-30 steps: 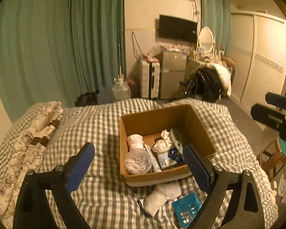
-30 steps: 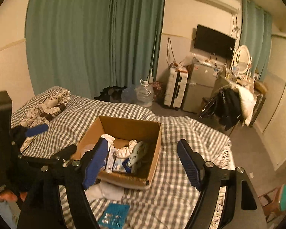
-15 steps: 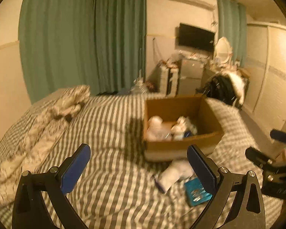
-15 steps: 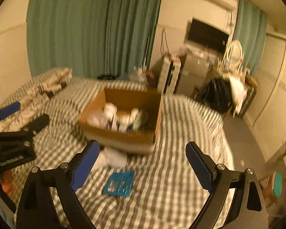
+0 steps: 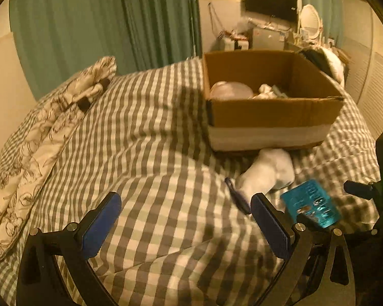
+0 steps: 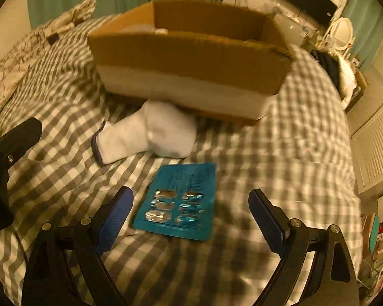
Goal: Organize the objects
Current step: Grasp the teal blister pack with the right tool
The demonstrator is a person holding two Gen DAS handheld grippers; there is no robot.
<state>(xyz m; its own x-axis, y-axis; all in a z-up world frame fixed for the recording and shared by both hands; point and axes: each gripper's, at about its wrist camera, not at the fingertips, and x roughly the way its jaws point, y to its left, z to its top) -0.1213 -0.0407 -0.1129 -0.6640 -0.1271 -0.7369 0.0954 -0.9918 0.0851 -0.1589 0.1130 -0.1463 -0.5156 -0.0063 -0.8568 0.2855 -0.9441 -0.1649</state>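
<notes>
- Left wrist view: the left gripper (image 5: 186, 219) is spread wide with nothing between its blue-padded fingers (image 5: 102, 219), low over the grey-and-white checked bedspread (image 5: 145, 137).
- A brown cardboard box (image 5: 270, 112) with a pale band along its base sits far right on the bed; white items show inside, blurred.
- Against the box's near side lies a white sock (image 5: 268, 173) with a dark cuff; just right of it, a teal blister card (image 5: 311, 206).
- A patterned quilt (image 5: 38, 127) is bunched at the far left.
- Right wrist view: the right gripper (image 6: 191, 214) is also wide open and empty, with the blister card (image 6: 181, 201) flat on the bedspread (image 6: 280, 153) between its fingers, nearer the left one; six foil bubbles in two columns.
- The sock (image 6: 148, 132), folded, touches the box (image 6: 189, 61) beyond the card.
- The left gripper (image 6: 7, 153) shows at the left edge.
</notes>
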